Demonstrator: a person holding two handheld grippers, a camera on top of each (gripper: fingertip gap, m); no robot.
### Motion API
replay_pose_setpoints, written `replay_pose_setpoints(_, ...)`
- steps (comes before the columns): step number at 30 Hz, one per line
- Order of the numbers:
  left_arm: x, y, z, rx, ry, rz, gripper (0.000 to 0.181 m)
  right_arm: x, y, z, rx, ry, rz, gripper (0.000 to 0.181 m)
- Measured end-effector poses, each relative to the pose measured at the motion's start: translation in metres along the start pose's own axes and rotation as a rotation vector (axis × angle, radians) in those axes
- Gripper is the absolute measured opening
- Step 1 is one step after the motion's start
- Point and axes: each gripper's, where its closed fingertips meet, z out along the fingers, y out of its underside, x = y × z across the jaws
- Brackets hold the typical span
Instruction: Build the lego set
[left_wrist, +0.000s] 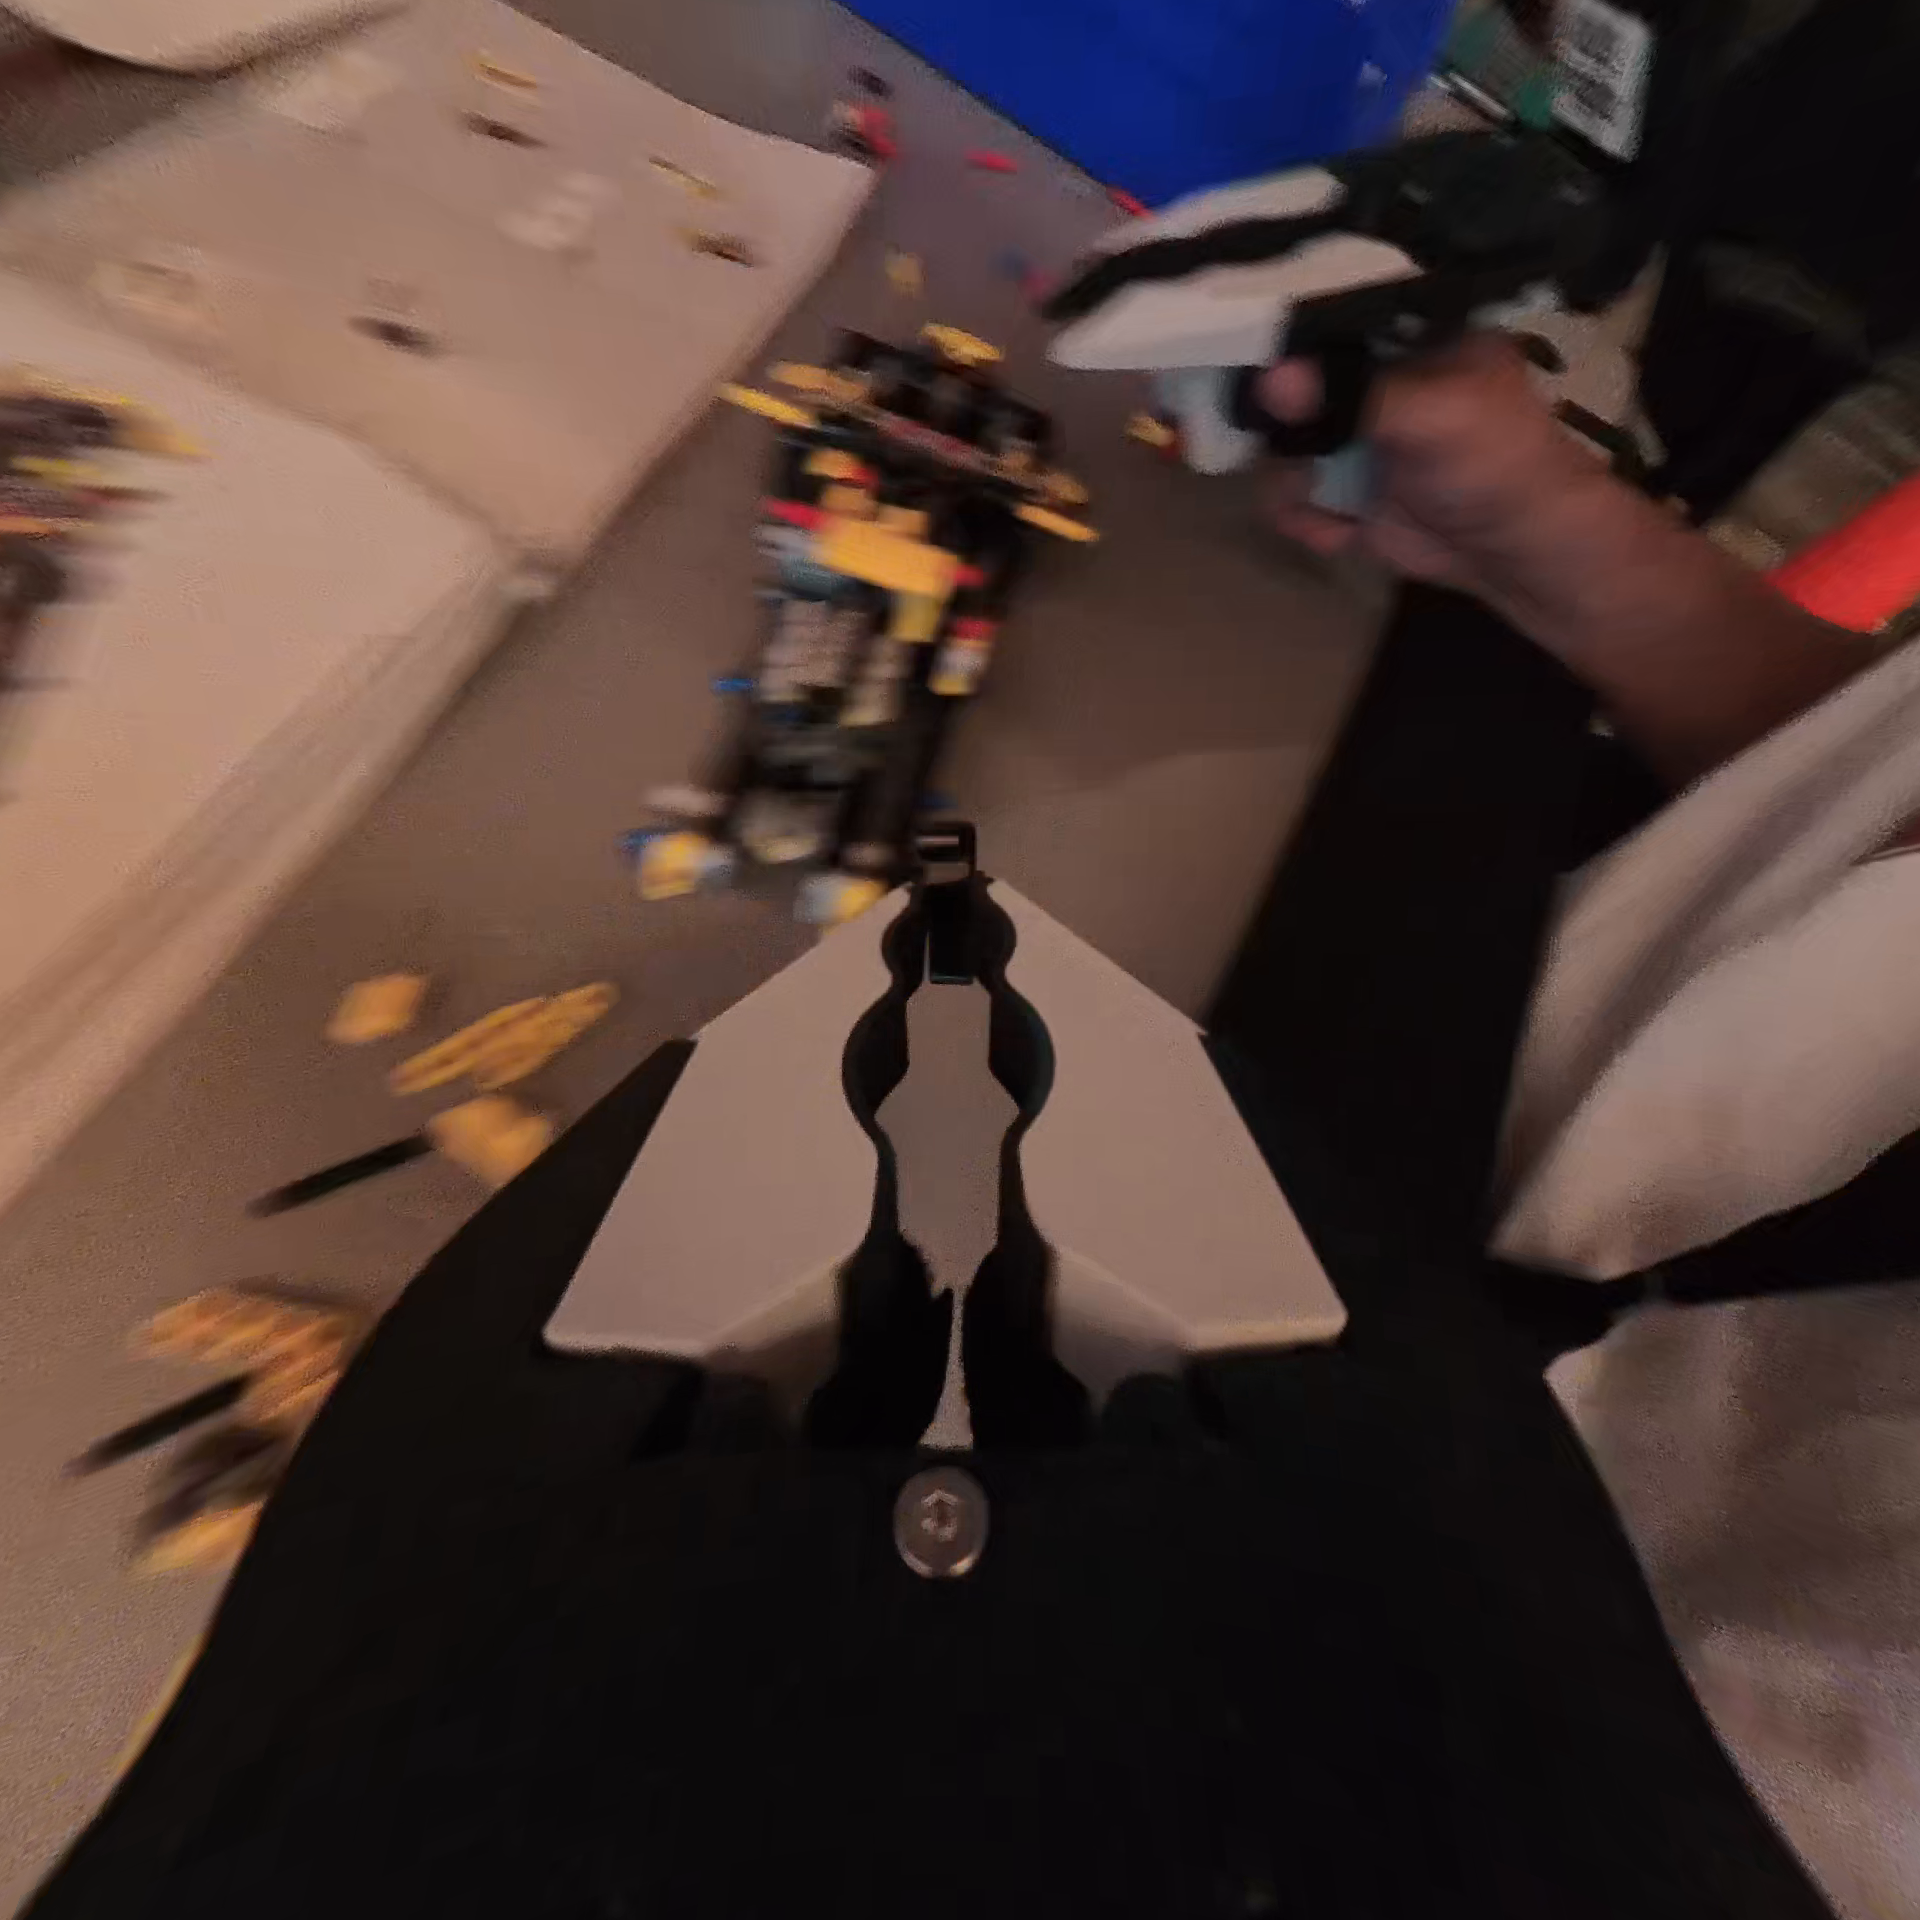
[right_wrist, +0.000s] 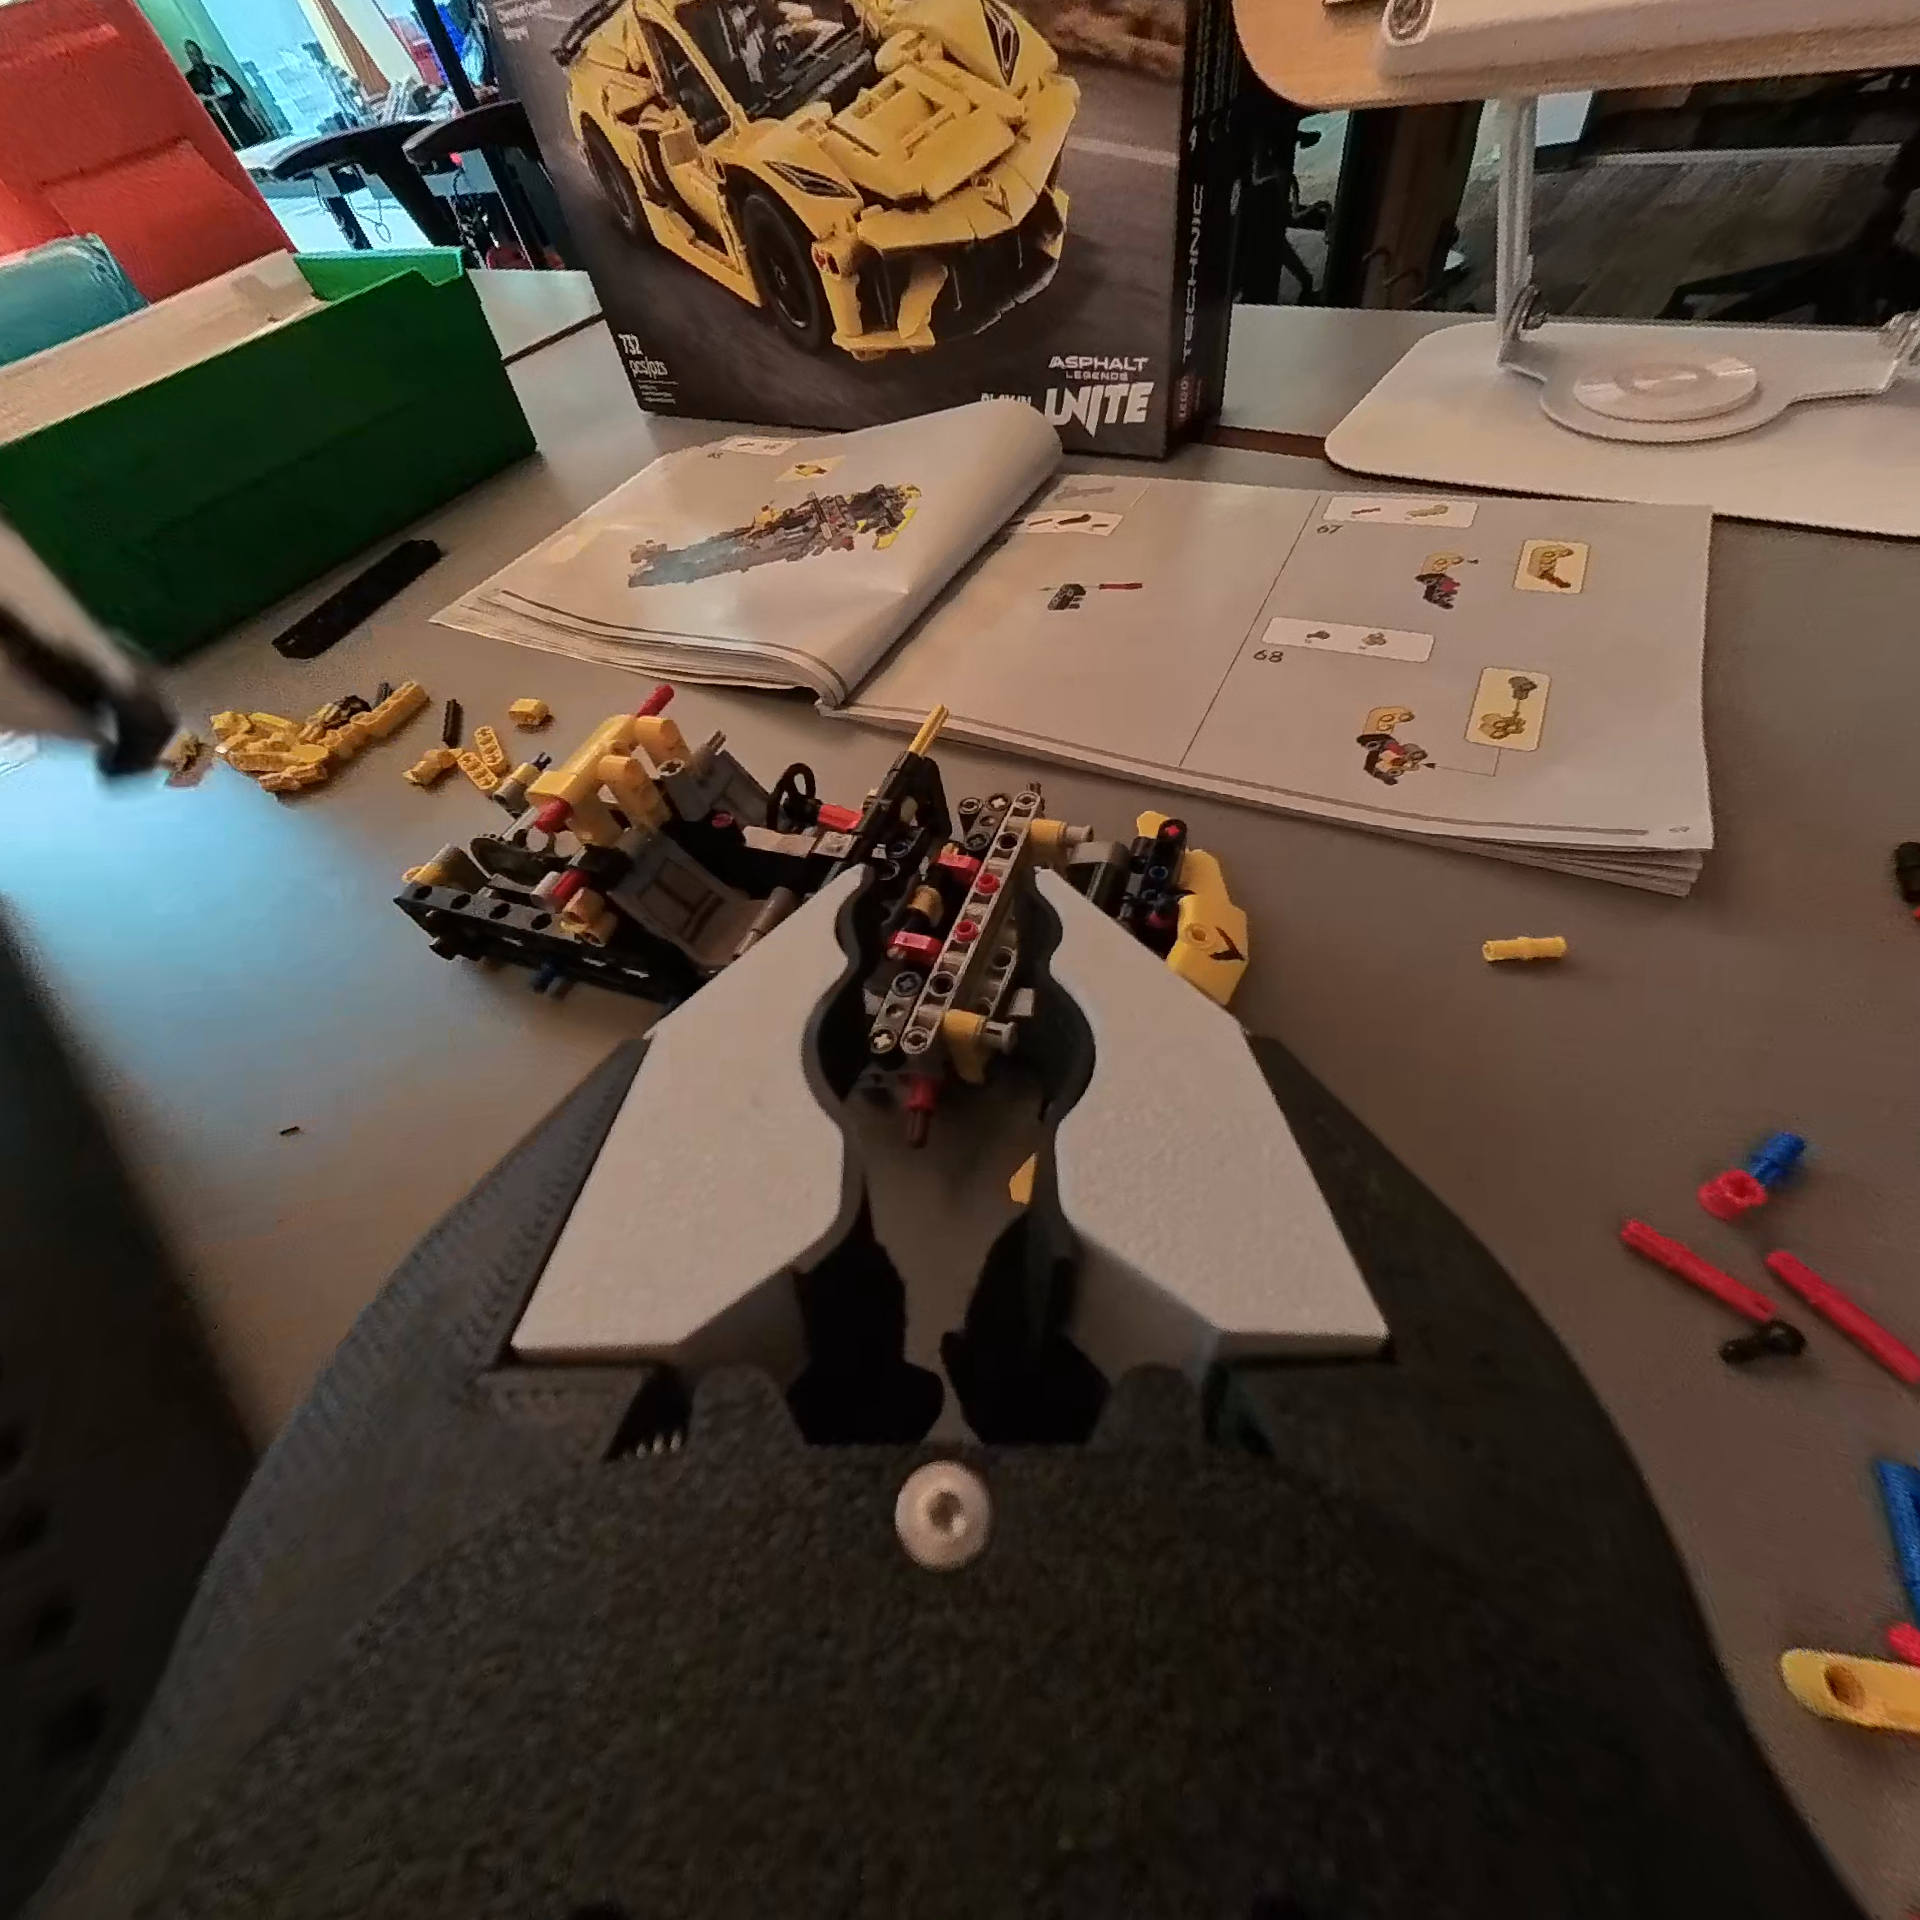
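Build's maybe partway: the chassis (right_wrist: 727, 883) sits mid-bench, seats and steering wheel in, but none of the yellow bodywork from the box (right_wrist: 883, 208) at the far edge. Manual (right_wrist: 1143, 623) lies open behind it. Left gripper (left_wrist: 948, 914) is pinched nearly closed on a small black piece (left_wrist: 945, 883), heading toward the car by the look of it. Right gripper (right_wrist: 951, 904) hangs part open over the car's rear end; I can't tell if it's actually gripping. Loose yellow bits (right_wrist: 312, 727) near the left edge, red and blue pins (right_wrist: 1756, 1247) at the right. Grey bench (right_wrist: 1558, 1091), green bin (right_wrist: 260, 457) at the far left corner.
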Motion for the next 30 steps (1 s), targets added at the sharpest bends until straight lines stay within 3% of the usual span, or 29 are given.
replay_pose_setpoints(2,0.039,0.013,0.045,-0.066,0.042,0.008,0.008,-0.001,-0.001,-0.001,0.007,-0.006,0.009,0.024)
replay_pose_setpoints(4,0.043,0.02,0.082,-0.105,-0.058,-0.012,0.008,-0.001,-0.002,-0.003,0.013,-0.011,0.018,0.024)
replay_pose_setpoints(8,0.053,0.016,0.119,-0.136,-0.101,-0.04,0.008,0.006,-0.005,-0.01,0.038,0.026,0.019,0.024)
replay_pose_setpoints(14,0.042,0.026,0.129,-0.233,-0.171,0.102,0.008,0.006,0.01,-0.022,-0.025,-0.005,0.063,0.028)
replay_pose_setpoints(17,0.043,0.027,0.131,-0.234,-0.154,0.107,0.008,0.012,0.021,-0.034,-0.073,0.068,0.021,0.029)
replay_pose_setpoints(19,0.044,0.026,0.132,-0.23,-0.143,0.11,0.011,0.03,0.024,-0.049,-0.091,0.161,0.016,0.03)
replay_pose_setpoints(23,0.047,0.023,0.134,-0.216,-0.122,0.129,0.038,0.085,0.048,-0.077,-0.195,0.314,0.053,0.04)
replay_pose_setpoints(27,0.04,-0.002,0.118,-0.096,-0.094,0.122,0.042,0.115,0.056,-0.075,-0.259,0.357,0.025,0.042)
replay_pose_setpoints(30,0.012,-0.039,0.089,0.115,-0.107,0.09,0.041,0.12,0.055,-0.054,-0.296,0.305,0.032,0.043)
